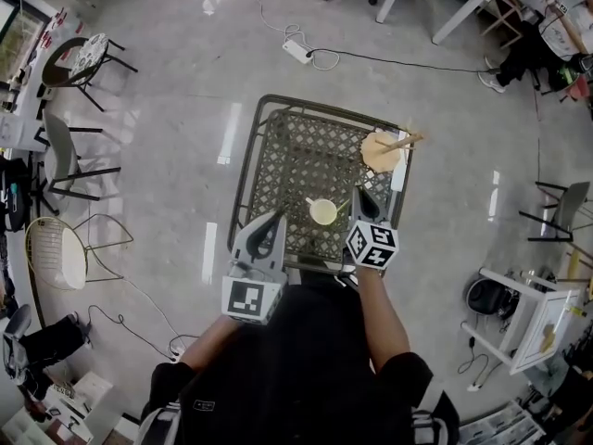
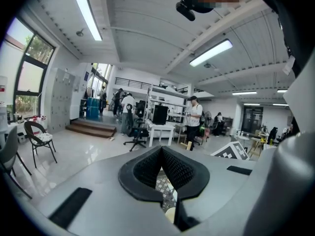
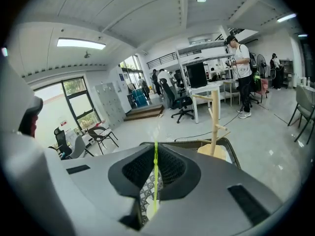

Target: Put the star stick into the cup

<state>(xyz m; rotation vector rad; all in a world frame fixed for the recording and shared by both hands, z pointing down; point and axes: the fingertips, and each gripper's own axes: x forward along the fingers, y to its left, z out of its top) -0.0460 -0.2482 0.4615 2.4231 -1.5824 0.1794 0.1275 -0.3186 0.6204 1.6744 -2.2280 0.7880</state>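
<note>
A wide shiny floor (image 1: pixel 167 137) is seen all around, with chairs and desks far off. In the middle of it a dark mesh bench (image 1: pixel 287 151) is found. On its far right corner a wooden stand (image 1: pixel 382 148) is set, well apart from the other things. The left gripper (image 1: pixel 274 219) is held over the near left part of the bench. In the left gripper view its jaws are seen pressed together at the tips, and nothing is held between them. The right gripper (image 1: pixel 359 200) is held over the near right part, just beside the cup (image 1: pixel 323 212). The pale cup is stood upright on the mesh near the front edge, between the two grippers. The thin yellow-green stick (image 3: pixel 155 181) is clamped in the right jaws and is pointed up and down. Its star end cannot be made out well. The stick is not yet in the cup, so the carrying step seems to be in hand, with the stick brought close but not dropped in. Next, the low end of the stick should be lined up over the cup's open top. Then it should be let down inside, and the right jaws should be opened gently so the cup is not knocked over.
</note>
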